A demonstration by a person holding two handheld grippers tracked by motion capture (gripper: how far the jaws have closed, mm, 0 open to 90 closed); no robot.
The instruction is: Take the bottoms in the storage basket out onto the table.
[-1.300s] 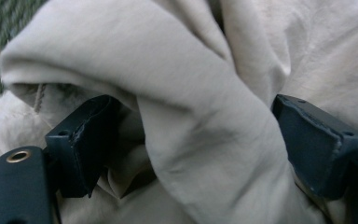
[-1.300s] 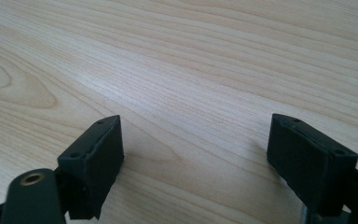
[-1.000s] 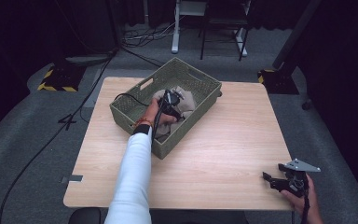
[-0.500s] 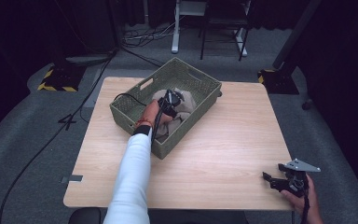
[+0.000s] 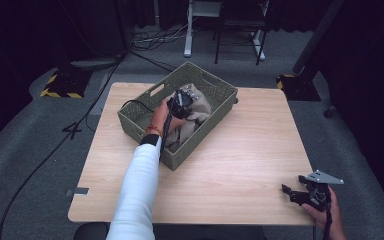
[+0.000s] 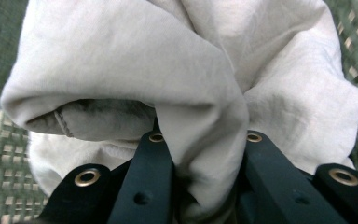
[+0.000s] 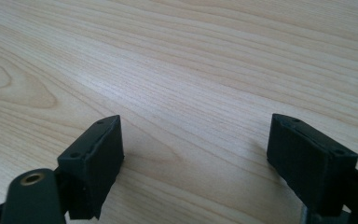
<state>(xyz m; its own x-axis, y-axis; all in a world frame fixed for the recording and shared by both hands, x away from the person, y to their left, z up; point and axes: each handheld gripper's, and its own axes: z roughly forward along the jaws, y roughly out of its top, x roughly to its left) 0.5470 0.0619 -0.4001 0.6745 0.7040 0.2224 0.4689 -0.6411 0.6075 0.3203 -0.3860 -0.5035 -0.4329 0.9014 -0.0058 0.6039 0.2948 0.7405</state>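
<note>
The left arm, in a white sleeve [image 5: 139, 187], reaches forward from six o'clock toward eleven o'clock. Its hand [image 5: 166, 114] holds the left hand-held gripper [image 5: 182, 100], whose jaws are pinched onto a fold of pale cloth [image 6: 200, 154]. The right hand [image 5: 325, 217], at four o'clock, holds the right hand-held gripper [image 5: 292, 192] low over the surface [image 7: 205, 60], jaws spread wide with nothing between them.

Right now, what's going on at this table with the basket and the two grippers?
A person is working a gripper in each hand. The left gripper is inside the green woven basket, its jaws pinching a fold of the beige cloth bundled there. The right gripper rests low over the bare wooden table near its front right corner, jaws wide apart with nothing between them.
</note>
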